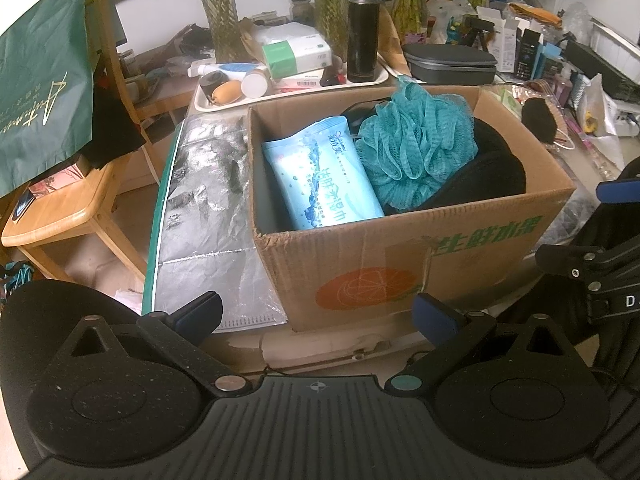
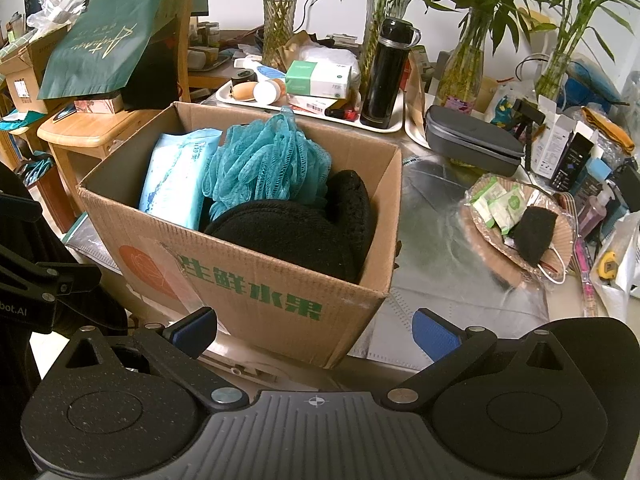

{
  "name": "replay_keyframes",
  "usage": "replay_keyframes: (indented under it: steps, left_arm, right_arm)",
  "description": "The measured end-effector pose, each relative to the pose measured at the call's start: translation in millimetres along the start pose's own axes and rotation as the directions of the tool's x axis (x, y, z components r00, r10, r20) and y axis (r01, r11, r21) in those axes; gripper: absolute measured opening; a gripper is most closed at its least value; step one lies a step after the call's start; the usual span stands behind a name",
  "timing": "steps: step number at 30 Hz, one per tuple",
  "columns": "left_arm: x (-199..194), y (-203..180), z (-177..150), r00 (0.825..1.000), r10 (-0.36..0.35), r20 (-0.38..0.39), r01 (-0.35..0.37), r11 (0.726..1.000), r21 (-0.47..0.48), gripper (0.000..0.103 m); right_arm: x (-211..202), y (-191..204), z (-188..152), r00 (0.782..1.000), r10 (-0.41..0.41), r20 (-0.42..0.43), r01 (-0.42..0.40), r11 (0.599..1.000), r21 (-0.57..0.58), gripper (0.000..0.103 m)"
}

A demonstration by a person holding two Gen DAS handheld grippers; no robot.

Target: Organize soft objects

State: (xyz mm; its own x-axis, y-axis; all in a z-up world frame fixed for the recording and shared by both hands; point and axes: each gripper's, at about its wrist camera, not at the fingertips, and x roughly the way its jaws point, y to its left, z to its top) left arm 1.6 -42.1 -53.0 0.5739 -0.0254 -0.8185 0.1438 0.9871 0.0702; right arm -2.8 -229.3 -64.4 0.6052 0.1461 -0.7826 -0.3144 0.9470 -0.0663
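Left gripper (image 1: 318, 314) matte black, ribbed grey centre plate with crosshair mark, round speckled housings, silver pivot screws, one teal, blue pads (image 1: 434, 316), right gripper (image 2: 314, 330) alike, white lettering

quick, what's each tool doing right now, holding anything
Left tool: open, holding nothing, in front of the cardboard box.
Right tool: open, holding nothing.

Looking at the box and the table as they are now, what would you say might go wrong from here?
1. The teal bath pouf sits heaped above the cardboard box rim; reaching in may knock it out.
2. The black sponge lies on a paper plate with small packets; grabbing it may scatter them.
3. The black flask stands upright just behind the box and might tip if the box is pushed.
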Motion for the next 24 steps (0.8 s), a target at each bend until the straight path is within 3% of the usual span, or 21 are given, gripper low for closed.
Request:
replay_keyframes:
  steps: [24]
  left_arm:
    - [1.6, -1.5, 0.1, 1.0, -0.002, -0.009, 0.002, 1.0, -0.003, 0.103]
  right_arm:
    - [0.2, -0.7, 0.0, 1.0, 0.001, 0.0, -0.001, 1.0, 0.003, 0.103]
